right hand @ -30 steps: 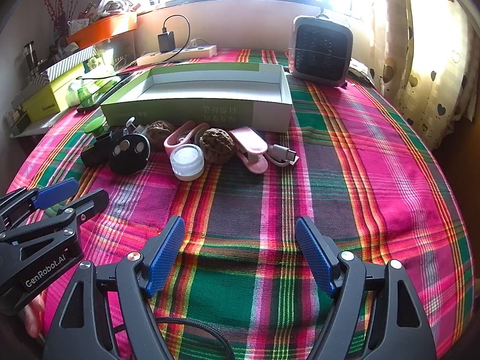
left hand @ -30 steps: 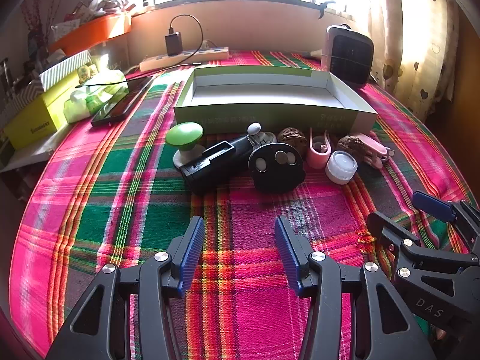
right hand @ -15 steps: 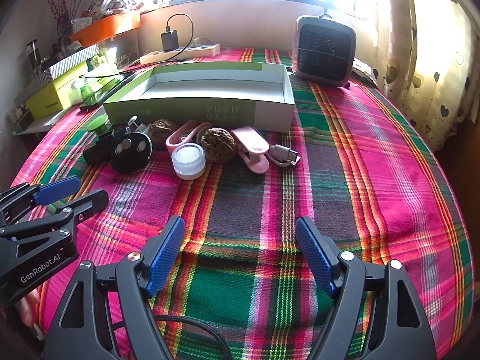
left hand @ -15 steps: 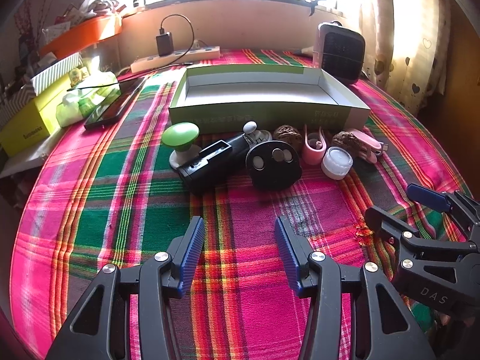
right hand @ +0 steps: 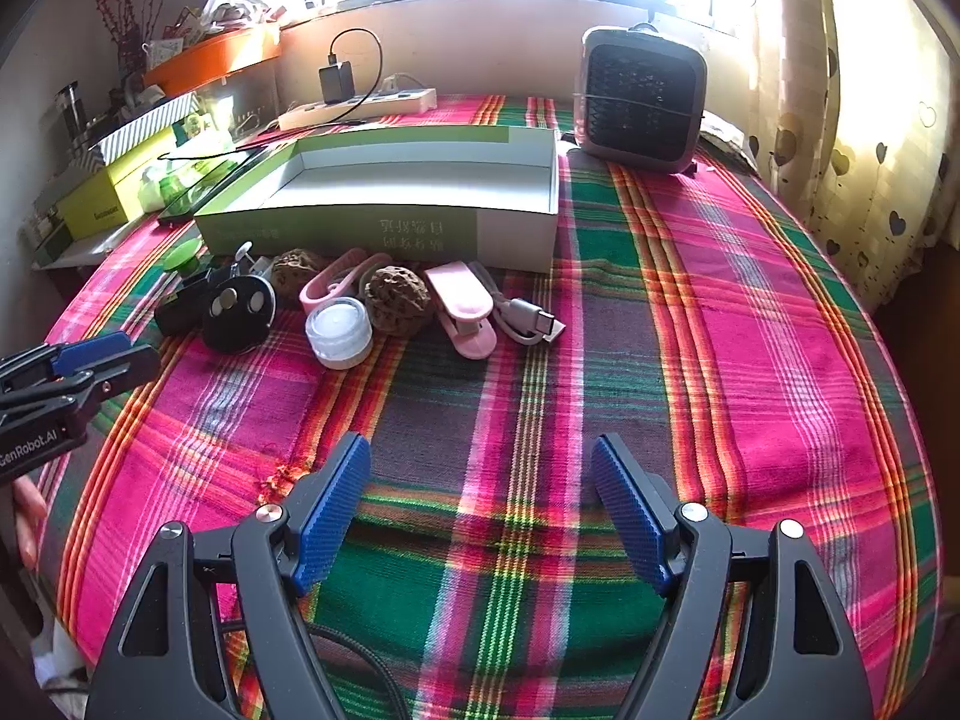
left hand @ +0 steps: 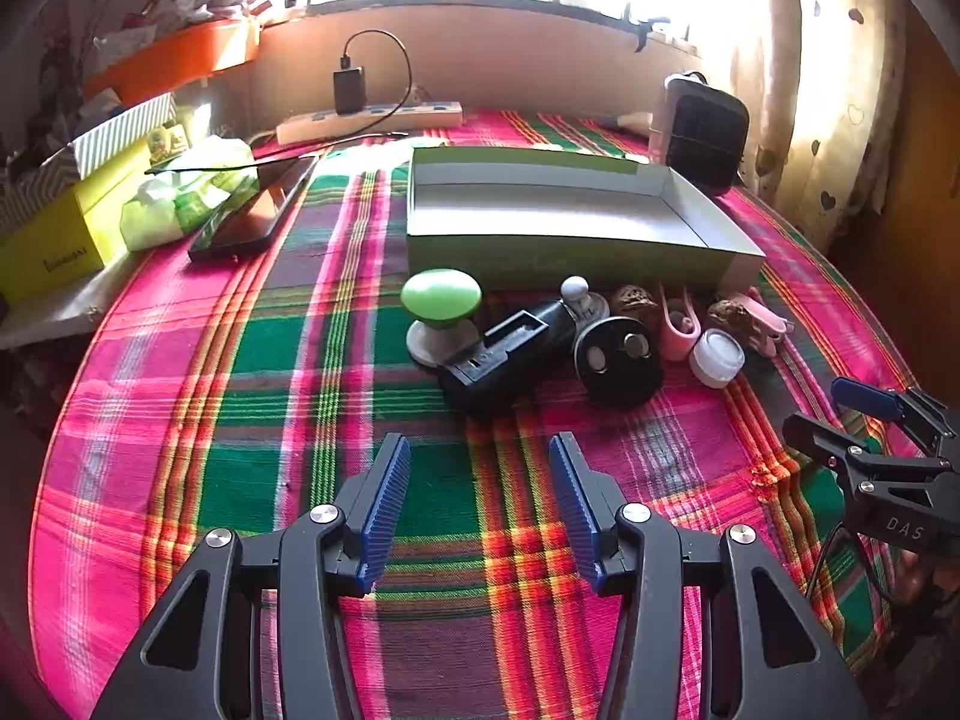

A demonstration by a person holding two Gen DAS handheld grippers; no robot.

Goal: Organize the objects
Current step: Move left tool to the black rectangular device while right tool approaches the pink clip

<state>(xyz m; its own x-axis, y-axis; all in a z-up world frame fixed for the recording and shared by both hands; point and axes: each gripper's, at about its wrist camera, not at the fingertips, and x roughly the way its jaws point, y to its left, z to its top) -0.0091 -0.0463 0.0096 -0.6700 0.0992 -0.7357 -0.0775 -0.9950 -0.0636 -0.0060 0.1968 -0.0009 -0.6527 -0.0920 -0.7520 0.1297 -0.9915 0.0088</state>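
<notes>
An empty green-and-white box lies on the plaid cloth. In front of it sits a row of small items: a green-capped knob, a black holder, a black round disc, two walnuts, a pink clip, a white jar cap and a USB plug. My left gripper is open and empty, short of the black holder. My right gripper is open and empty, nearer than the row.
A small heater stands behind the box on the right. A power strip with charger lies at the back wall. A phone, green packets and a yellow box sit at the left edge. A curtain hangs at right.
Both grippers have drifted slightly; the left view has shifted so the row of items sits a little further right. Both jaws stay open and nothing has been touched.
</notes>
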